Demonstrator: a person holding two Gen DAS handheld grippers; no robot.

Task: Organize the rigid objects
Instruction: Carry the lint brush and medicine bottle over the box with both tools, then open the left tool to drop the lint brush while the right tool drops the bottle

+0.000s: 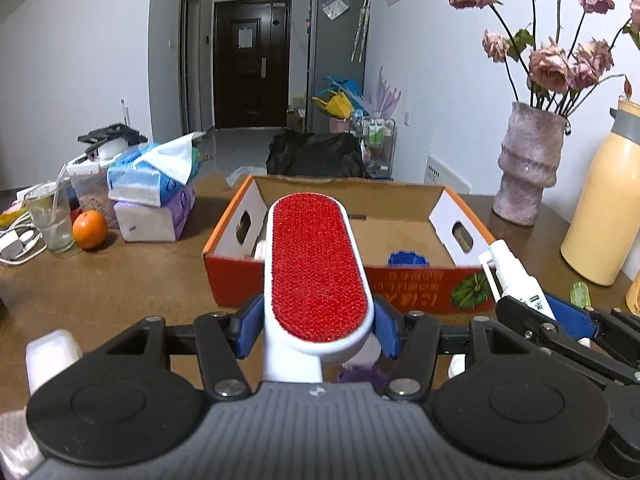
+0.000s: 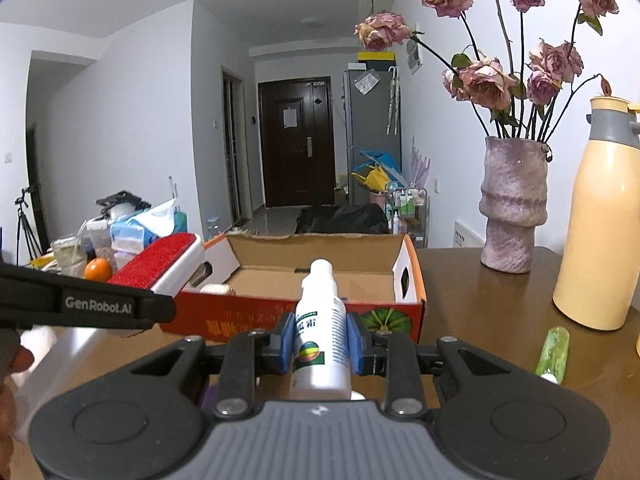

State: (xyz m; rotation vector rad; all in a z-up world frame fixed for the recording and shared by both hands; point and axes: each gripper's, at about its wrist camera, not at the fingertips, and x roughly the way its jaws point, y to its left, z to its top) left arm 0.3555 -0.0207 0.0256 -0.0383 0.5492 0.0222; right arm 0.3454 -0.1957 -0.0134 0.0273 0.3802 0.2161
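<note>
Right now the left tongs are closed on a lint brush, their blue pads pressed against the white body on both sides near the handle end. The brush's red bristle face looks upward and its rounded far end reaches out ahead of the tongs, over the near wall of the cardboard box. In the right wrist view the same brush shows off to the left of the right tongs, its tip at the box's near left corner.

The right tongs are clamped on a white spray bottle, pads touching its labelled sides; the bottle points forward and up, with its cap just before the near wall of the box. From the left wrist view that bottle and the right tongs sit just to the right of the left tongs.

Straight ahead of both tongs the open box rests on the brown desk, and a blue item lies inside it. Right of the right tongs a green translucent object lies on the desk, and farther ahead on that side stand a yellow thermos and a pinkish vase of dried roses. Ahead and left of the left tongs are an orange, a glass with a straw and stacked tissue packs.
</note>
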